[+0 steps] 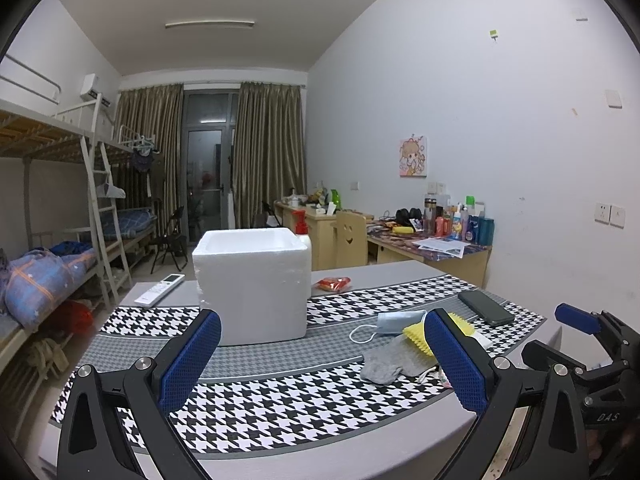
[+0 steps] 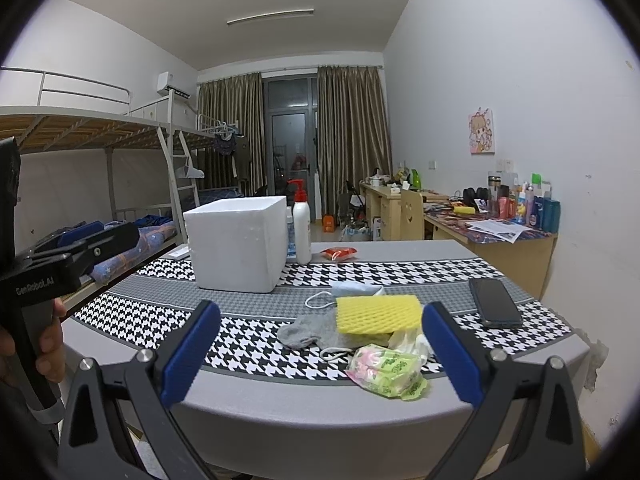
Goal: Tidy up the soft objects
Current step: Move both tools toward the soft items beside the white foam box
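Observation:
A white foam box (image 1: 252,284) (image 2: 236,244) stands open-topped on the table. To its right lies a pile of soft things: a yellow foam sponge (image 2: 378,314) (image 1: 416,336), a grey sock (image 2: 308,332) (image 1: 390,364), a blue face mask (image 2: 356,290) (image 1: 398,322) and a green-pink plastic packet (image 2: 386,372). My left gripper (image 1: 322,354) is open and empty, above the table in front of the box. My right gripper (image 2: 320,346) is open and empty, just before the pile; it also shows at the right edge of the left wrist view (image 1: 588,322).
A black phone (image 2: 494,302) (image 1: 486,307) lies right of the pile. A red snack bag (image 2: 339,253) (image 1: 332,283), a white pump bottle (image 2: 302,226) and a remote (image 1: 160,290) sit near the box. The houndstooth table (image 2: 280,404) edge is close below. Bunk beds left, desks right.

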A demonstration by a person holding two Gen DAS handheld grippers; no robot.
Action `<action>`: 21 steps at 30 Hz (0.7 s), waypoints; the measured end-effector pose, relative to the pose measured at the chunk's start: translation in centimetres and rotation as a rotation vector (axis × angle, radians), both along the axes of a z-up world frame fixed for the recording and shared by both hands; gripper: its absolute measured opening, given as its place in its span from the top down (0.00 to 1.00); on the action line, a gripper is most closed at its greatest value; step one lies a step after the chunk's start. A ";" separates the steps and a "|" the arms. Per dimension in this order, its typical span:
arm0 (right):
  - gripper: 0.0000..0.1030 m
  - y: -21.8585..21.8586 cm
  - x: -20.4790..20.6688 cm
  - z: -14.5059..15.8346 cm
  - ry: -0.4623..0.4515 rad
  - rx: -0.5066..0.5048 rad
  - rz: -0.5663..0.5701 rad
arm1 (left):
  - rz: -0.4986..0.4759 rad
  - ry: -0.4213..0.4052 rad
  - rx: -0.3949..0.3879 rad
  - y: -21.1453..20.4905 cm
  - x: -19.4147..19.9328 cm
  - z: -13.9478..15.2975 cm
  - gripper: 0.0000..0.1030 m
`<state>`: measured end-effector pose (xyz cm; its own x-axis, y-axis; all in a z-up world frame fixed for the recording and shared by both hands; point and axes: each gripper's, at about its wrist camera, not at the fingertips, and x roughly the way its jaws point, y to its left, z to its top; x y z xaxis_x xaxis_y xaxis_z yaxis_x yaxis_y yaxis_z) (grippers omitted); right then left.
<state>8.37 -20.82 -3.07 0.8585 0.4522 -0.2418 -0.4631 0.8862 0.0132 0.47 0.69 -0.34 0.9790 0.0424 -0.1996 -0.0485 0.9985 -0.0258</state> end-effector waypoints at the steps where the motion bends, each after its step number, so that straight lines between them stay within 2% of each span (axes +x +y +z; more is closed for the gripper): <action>1: 0.01 0.0 0.0 0.0 -0.001 -0.001 0.000 | 0.001 0.001 0.000 0.0 0.0 0.0 0.01; 21: 0.01 0.0 0.3 0.0 0.005 -0.002 -0.004 | 0.006 0.020 0.011 0.0 0.2 -0.3 0.01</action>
